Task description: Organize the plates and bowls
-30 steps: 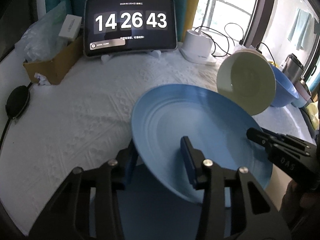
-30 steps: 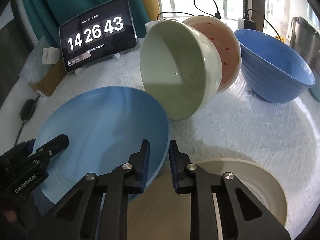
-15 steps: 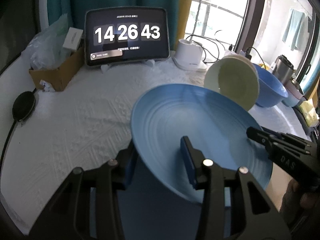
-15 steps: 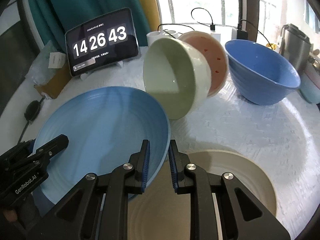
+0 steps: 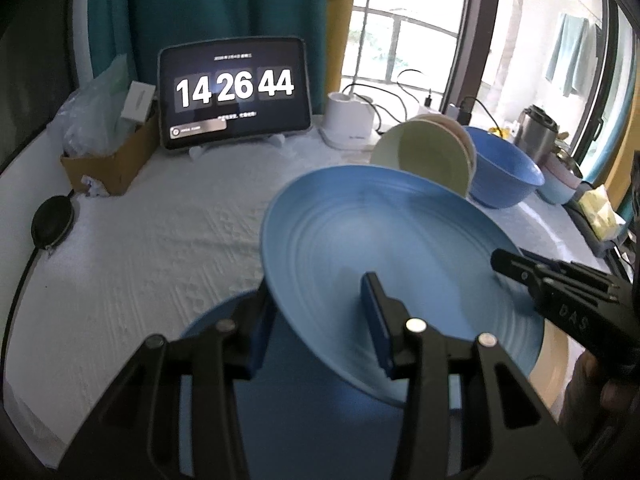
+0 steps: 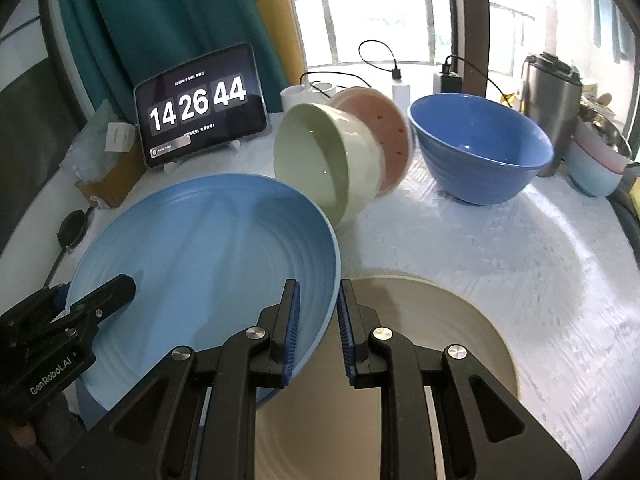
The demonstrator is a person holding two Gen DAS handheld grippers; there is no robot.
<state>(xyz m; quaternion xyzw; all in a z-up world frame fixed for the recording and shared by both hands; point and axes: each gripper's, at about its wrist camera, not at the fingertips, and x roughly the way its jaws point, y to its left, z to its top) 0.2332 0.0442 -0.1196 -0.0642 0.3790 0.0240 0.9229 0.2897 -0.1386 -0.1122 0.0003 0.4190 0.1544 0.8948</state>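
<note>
The blue plate is off the tabletop, tilted, carried by 2 sets of tongs at opposite rims: the right tongs pinch its near right edge between narrow-set blue pads, and the left tongs straddle the opposite rim with 1 finger above and 1 below, apparently clamped, though the lower pad is hidden behind the plate. A beige plate lies flat on the tabletop just beneath the right tongs, and what looks like another blue dish sits under the left ones. The main risk is the shared hold: if one hand moves faster or twists differently from the other, the smooth rim could slide out of a pad and the plate would drop onto the beige plate below. A 2nd risk lies behind the plate's far edge, where a green bowl leans on its side against a pink bowl beside the big blue bowl; swinging the plate that way could knock the green bowl into a roll.
</note>
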